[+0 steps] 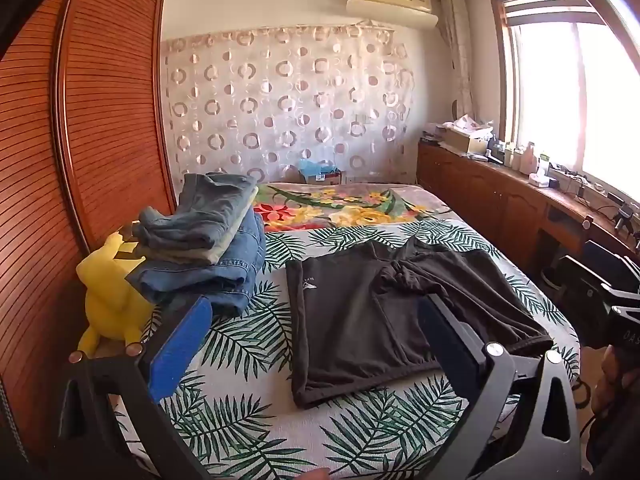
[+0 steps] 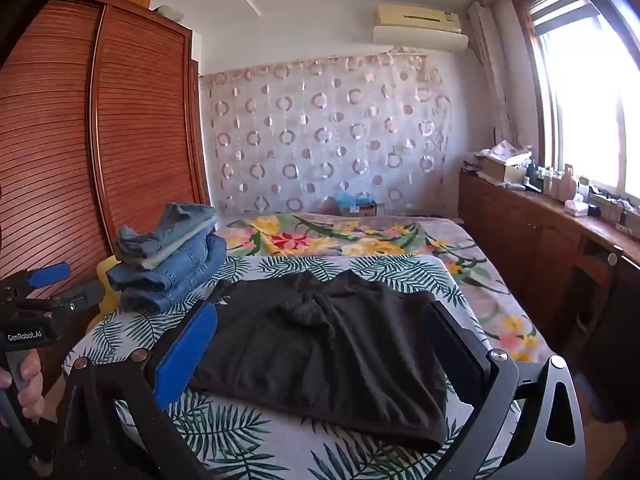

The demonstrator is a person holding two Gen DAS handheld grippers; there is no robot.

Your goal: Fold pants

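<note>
The black pants (image 1: 384,312) lie on the leaf-print sheet (image 1: 248,408) of the bed, already doubled over but loosely bunched at the crotch, so at least 1 more fold looks left. Beside them sits a stack of folded jeans (image 1: 204,240). The left gripper (image 1: 316,344) and right gripper (image 2: 320,352) both hover with jaws wide apart, holding nothing
</note>
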